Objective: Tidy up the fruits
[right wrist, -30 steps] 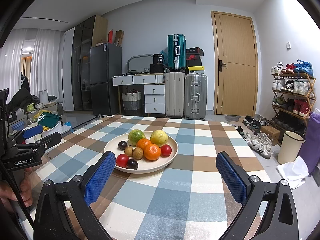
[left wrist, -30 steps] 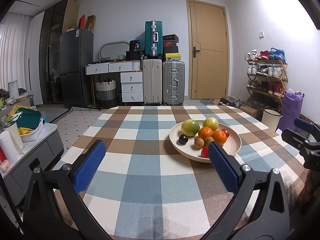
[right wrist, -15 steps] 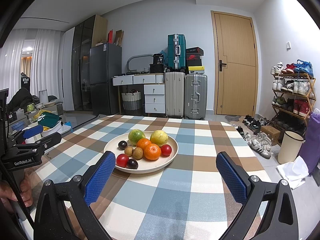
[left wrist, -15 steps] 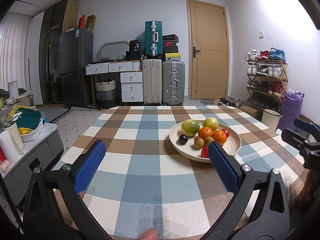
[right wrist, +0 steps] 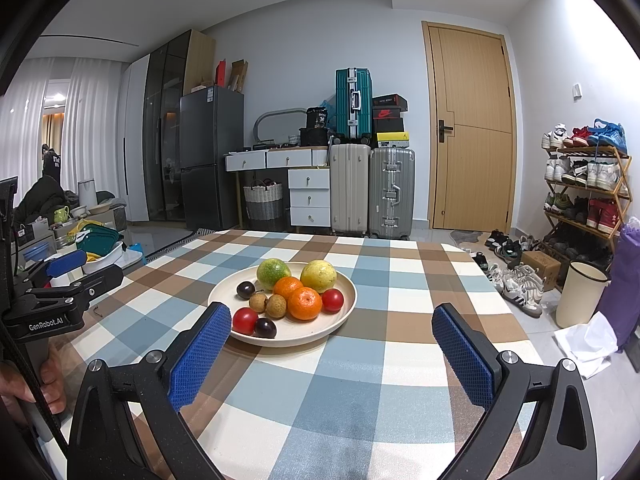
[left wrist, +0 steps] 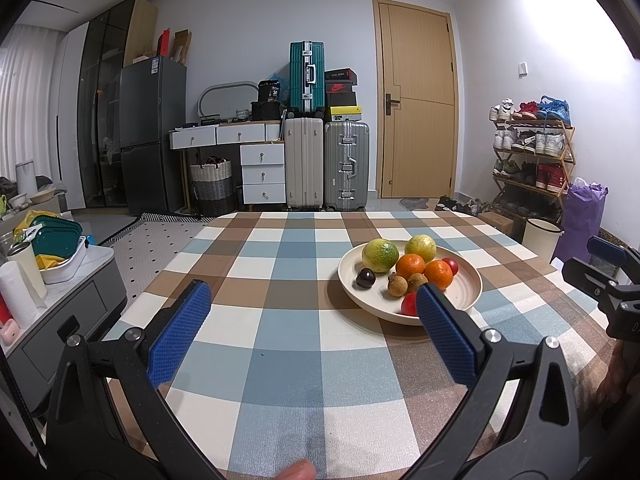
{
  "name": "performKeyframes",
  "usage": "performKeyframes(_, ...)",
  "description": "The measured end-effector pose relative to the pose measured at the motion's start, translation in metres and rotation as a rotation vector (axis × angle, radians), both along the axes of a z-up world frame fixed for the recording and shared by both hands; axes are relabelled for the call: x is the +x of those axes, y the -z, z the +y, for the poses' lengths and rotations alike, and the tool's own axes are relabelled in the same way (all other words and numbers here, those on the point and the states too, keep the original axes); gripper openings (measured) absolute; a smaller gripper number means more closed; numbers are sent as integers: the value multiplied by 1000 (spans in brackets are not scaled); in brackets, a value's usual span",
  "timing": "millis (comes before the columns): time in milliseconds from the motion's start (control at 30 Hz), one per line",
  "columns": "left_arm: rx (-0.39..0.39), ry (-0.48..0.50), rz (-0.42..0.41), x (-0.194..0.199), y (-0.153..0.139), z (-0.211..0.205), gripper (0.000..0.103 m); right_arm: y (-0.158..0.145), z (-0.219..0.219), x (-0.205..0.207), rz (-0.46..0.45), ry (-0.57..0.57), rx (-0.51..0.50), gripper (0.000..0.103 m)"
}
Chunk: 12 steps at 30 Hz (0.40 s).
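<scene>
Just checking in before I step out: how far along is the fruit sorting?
Nothing looks done: all the fruit sits in the plate. Nothing is in hand; left claw and right claw hang open, short of it. Every piece is left to sort.

I see even, bright indoor light in both wrist views, coming from overhead. The upper right wall [left wrist: 580, 40] blows out to near white in the left view. The plate [right wrist: 340, 308] casts a soft shadow on the tablecloth [right wrist: 360, 380] toward the camera. Fisheye distortion bends the door [right wrist: 472, 120] and the cabinets [left wrist: 104, 100] near the edges, and black vignetting fills the corners. Focus is sharp across the room; only a fingertip [left wrist: 298, 471] at the bottom edge is blurred.
</scene>
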State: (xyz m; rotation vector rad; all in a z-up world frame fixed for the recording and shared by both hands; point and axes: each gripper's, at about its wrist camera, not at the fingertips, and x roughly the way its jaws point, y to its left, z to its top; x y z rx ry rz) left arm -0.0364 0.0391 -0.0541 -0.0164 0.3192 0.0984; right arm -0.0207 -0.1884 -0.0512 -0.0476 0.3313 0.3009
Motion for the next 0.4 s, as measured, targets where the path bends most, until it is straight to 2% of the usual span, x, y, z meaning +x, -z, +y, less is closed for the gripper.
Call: performKeyframes(400,-2,11,1,1,0,-3,102,0,0,0,0,0,0,103)
